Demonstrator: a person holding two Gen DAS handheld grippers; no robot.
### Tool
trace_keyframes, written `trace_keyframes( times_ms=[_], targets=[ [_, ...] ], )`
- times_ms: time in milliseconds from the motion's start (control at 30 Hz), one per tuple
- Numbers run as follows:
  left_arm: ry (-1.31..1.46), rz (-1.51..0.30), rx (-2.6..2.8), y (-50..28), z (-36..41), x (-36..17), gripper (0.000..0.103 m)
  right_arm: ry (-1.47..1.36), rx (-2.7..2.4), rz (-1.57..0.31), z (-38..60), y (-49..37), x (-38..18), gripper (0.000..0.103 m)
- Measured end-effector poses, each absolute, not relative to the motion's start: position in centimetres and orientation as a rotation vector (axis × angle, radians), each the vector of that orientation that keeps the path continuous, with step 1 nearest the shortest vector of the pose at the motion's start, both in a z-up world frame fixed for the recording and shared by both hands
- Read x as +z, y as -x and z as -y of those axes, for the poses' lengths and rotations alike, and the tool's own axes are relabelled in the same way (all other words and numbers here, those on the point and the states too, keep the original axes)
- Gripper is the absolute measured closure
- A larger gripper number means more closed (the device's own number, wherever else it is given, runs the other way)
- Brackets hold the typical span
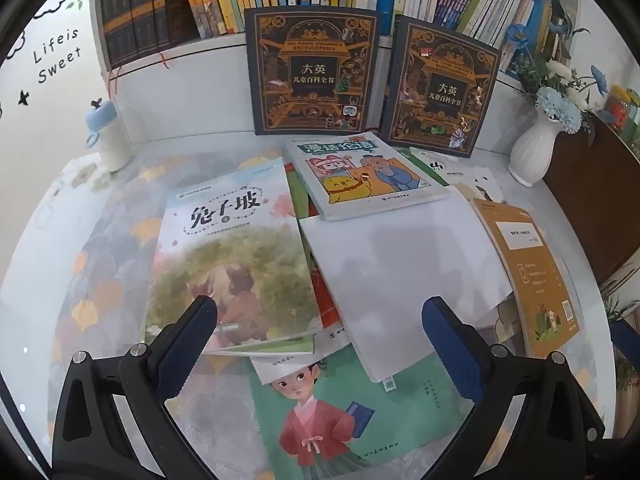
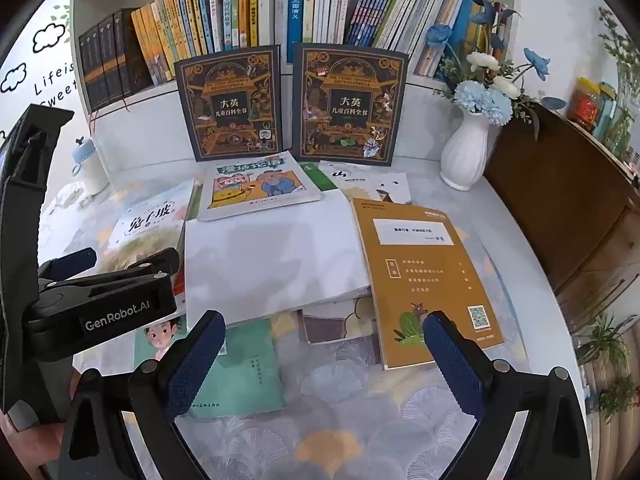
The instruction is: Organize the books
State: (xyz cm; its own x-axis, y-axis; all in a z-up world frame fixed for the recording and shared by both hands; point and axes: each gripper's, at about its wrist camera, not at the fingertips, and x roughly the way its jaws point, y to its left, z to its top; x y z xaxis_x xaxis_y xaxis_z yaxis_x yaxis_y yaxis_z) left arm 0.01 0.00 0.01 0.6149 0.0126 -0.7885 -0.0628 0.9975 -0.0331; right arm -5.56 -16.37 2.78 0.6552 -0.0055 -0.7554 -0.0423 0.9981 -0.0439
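Note:
Several books lie loosely overlapped on the patterned tabletop (image 2: pixel 360 420). Among them are a pale rabbit-slope book (image 1: pixel 232 256), a plain white book (image 1: pixel 400 272), a cartoon-cover book (image 1: pixel 364 176), a mustard book (image 2: pixel 424 272) and a green book with a girl in red (image 1: pixel 340 412). Two dark encyclopedias (image 2: pixel 232 104) (image 2: pixel 348 104) lean upright against the shelf. My left gripper (image 1: pixel 320 306) hovers open above the rabbit-slope and white books, holding nothing. My right gripper (image 2: pixel 324 320) is open and holds nothing, between the green book (image 2: pixel 244 368) and the mustard one. The left gripper (image 2: pixel 122 258) shows at its left.
A full bookshelf (image 2: pixel 240 20) runs along the back. A white vase of blue flowers (image 2: pixel 466 152) stands at the right beside a dark wooden cabinet (image 2: pixel 560 208). A small bottle with a blue lid (image 1: pixel 108 136) stands at the back left. A hand (image 2: pixel 36 440) shows at bottom left.

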Motion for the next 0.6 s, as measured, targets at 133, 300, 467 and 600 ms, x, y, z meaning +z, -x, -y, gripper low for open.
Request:
trace_keyframes(
  times_ms=[133,300,467,600],
  targets=[
    [0.087,-0.886,0.029,0.2,-0.1,0.0,0.001,0.033,0.020,-0.833,16.4,5.7,2.6,0.004],
    [0.147,-0.844,-0.047,0.7,-0.6,0.5,0.001,0.059,0.023,-0.730,17.1,6.0,3.4,0.004],
    [0.190,-0.841,-0.099,0.7,-0.4,0.6,0.001,0.059,0.039,-0.690,17.2,6.5,3.4,0.002],
    [0.146,-0.821,-0.075,1.0,-0.1,0.8,0.001,0.024,0.042,-0.669,17.5,6.9,3.8,0.002]
  ],
)
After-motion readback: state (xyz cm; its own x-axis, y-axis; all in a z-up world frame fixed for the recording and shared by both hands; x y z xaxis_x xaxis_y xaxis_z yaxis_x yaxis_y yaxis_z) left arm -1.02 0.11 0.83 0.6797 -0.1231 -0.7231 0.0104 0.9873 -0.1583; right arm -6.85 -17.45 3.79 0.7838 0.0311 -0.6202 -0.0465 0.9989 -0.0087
